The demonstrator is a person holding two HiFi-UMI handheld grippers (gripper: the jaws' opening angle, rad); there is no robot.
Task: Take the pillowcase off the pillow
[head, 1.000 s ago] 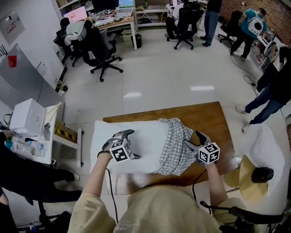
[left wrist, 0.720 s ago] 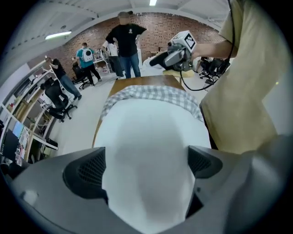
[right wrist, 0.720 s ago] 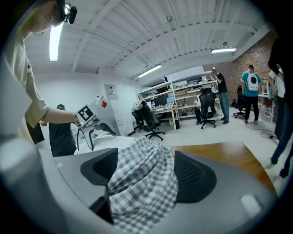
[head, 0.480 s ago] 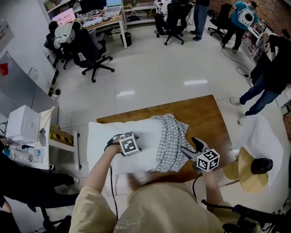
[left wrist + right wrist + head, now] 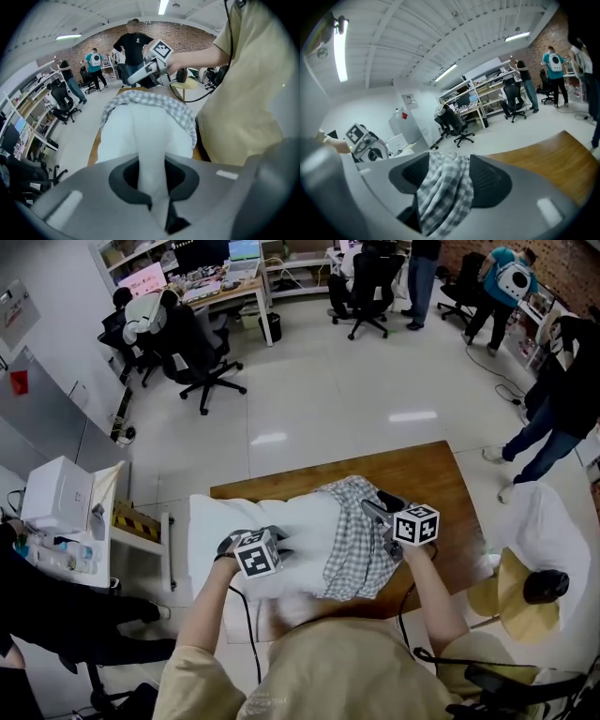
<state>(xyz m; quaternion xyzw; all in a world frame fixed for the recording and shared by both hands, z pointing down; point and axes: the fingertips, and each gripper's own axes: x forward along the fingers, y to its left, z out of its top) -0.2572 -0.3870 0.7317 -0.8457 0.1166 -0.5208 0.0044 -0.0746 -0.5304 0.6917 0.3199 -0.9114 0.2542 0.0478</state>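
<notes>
With the left gripper (image 5: 281,540) just closed, pinching the bare white pillow (image 5: 234,517) at lower centre, and the right gripper (image 5: 371,508) just closing on the checked pillowcase (image 5: 356,554) bunched over its right end, the stripping pull seems in hand; next, draw the case rightward while the pillow stays anchored.

a brown wooden worktop (image 5: 441,486) carries a white pillow (image 5: 305,521) lying lengthwise across it, with a checked pillowcase (image 5: 354,554) bunched over its right end.

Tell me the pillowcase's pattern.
The pillowcase is grey-and-white checked; the right gripper view shows it best.
</notes>
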